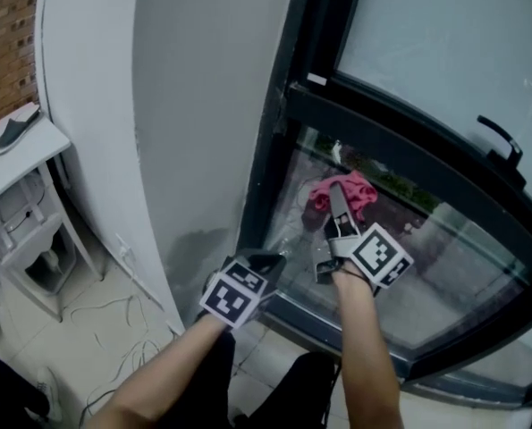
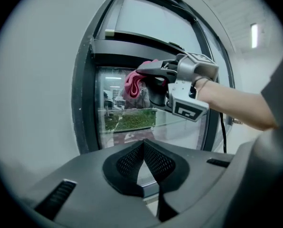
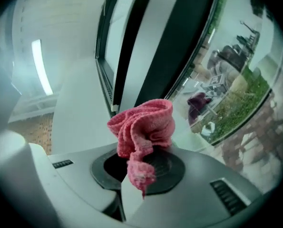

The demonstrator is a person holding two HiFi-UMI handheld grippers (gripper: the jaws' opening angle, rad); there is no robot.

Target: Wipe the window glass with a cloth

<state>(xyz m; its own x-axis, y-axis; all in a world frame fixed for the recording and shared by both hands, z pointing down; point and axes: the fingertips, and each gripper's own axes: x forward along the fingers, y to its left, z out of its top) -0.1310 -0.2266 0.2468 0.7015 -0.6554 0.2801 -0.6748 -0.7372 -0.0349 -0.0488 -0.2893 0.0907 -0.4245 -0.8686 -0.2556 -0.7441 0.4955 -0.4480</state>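
at a tall window with a dark frame (image 1: 400,150), seen from above, a person holds a gripper in each hand. the right gripper (image 1: 335,206) is clamped on a bunched pink cloth (image 1: 348,193), with a tail of fabric hanging down between its jaws. the cloth is held up at the upper left part of the lower pane of window glass (image 1: 453,275), just under the frame's crossbar. it looks to be against the glass, though firm contact cannot be confirmed. a faint reflection of the cloth shows in the pane.

the left gripper (image 1: 267,261) sits low by the bottom left corner of the frame, its jaws closed together with nothing between them, taking no part.

judging by this, wiping is under way but early. the cloth covers only a small patch, and the wide stretch of pane to the right and below looks left to do. faint marks show on the glass lower left. whether any area is already clean cannot be told.
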